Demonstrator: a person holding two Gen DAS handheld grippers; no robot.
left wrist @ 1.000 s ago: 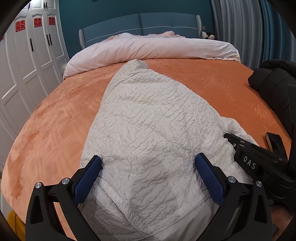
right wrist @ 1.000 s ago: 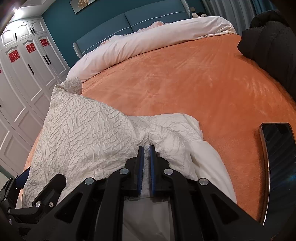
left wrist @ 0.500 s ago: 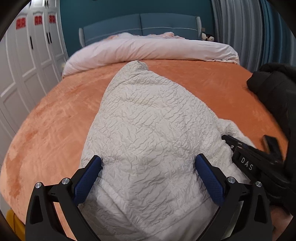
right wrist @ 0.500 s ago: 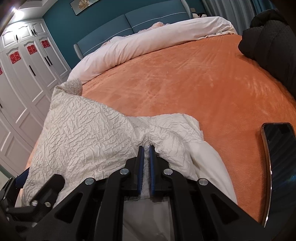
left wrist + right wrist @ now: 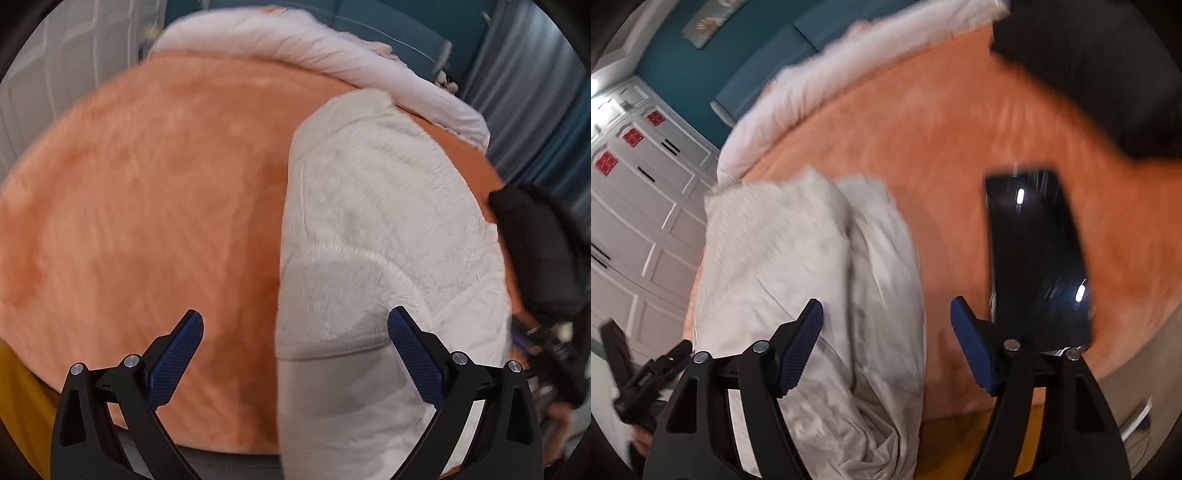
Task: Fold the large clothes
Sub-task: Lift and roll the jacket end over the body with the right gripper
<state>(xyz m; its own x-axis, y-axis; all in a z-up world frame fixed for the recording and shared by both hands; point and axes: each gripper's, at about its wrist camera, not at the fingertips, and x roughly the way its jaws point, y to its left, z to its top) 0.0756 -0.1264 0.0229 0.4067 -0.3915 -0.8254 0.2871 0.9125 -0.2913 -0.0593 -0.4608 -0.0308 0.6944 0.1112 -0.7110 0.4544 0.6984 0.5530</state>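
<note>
A white crinkled garment (image 5: 373,229) lies folded lengthwise on the orange bed cover (image 5: 147,192), its near end hanging over the bed's front edge. My left gripper (image 5: 295,350) is open and empty, its right finger over the garment's left edge. In the right wrist view the garment (image 5: 798,266) lies at the left. My right gripper (image 5: 886,350) is open and empty, its left finger over the garment and its right finger over the bed cover (image 5: 945,155). Both views are blurred by motion.
A black phone (image 5: 1038,254) lies on the bed cover right of the garment. A black coat (image 5: 1108,70) lies at the far right, also in the left wrist view (image 5: 535,254). A pale duvet (image 5: 321,55) lies at the head. White wardrobes (image 5: 639,206) stand left.
My right gripper has opened and let go of the garment's fold. Both grippers have pulled back and swung; the left one has shifted left, off the garment's middle.
</note>
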